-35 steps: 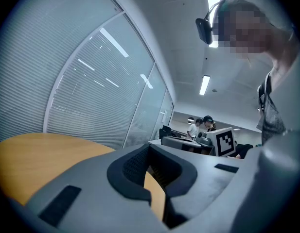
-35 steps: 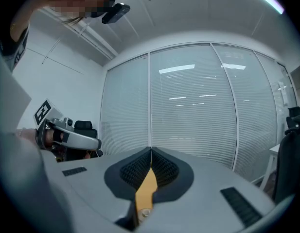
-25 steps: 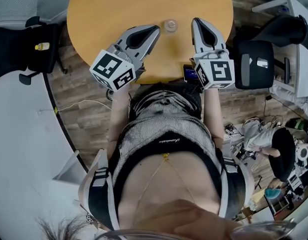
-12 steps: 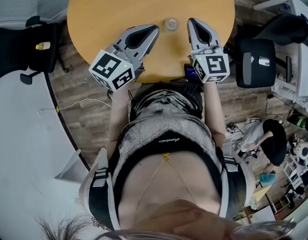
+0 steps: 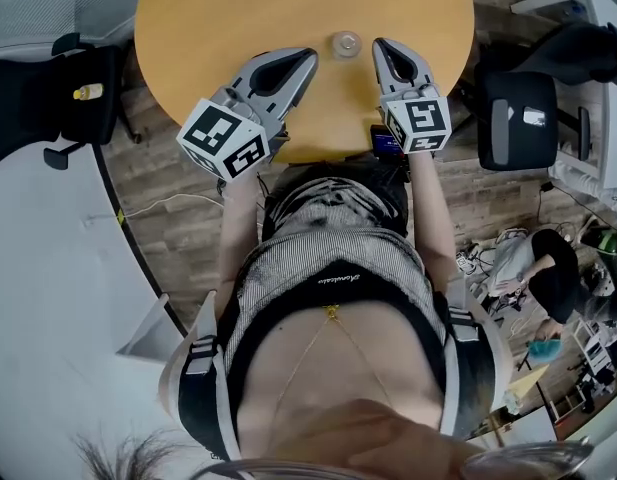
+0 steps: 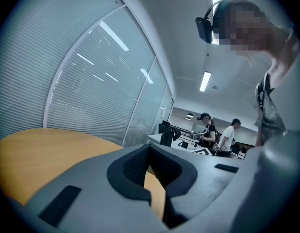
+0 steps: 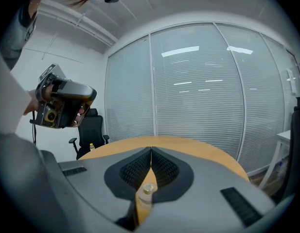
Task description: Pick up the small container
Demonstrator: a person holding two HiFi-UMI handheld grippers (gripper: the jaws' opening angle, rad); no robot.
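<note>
The small container (image 5: 345, 43), clear with a round lid, stands on the round wooden table (image 5: 238, 8) near its front edge. My left gripper (image 5: 310, 58) hovers just left of it with its jaws together. Just right of it is my right gripper (image 5: 379, 46), also shut and holding nothing. Neither gripper touches the container. In the right gripper view the container (image 7: 148, 192) shows low through the gap behind the shut fingertips of the right gripper (image 7: 150, 152). The left gripper (image 6: 150, 147) sees only tabletop past its closed tips.
A black office chair (image 5: 48, 88) carrying a small yellow bottle (image 5: 85, 92) stands left of the table. Another black chair (image 5: 523, 118) stands to the right. A small dark device (image 5: 385, 140) sits at the table's near edge. People stand at far desks (image 6: 208, 135).
My right gripper has sunk toward the tabletop and drawn closer to the container's right side, still shut. The left gripper and the container have stayed put.
</note>
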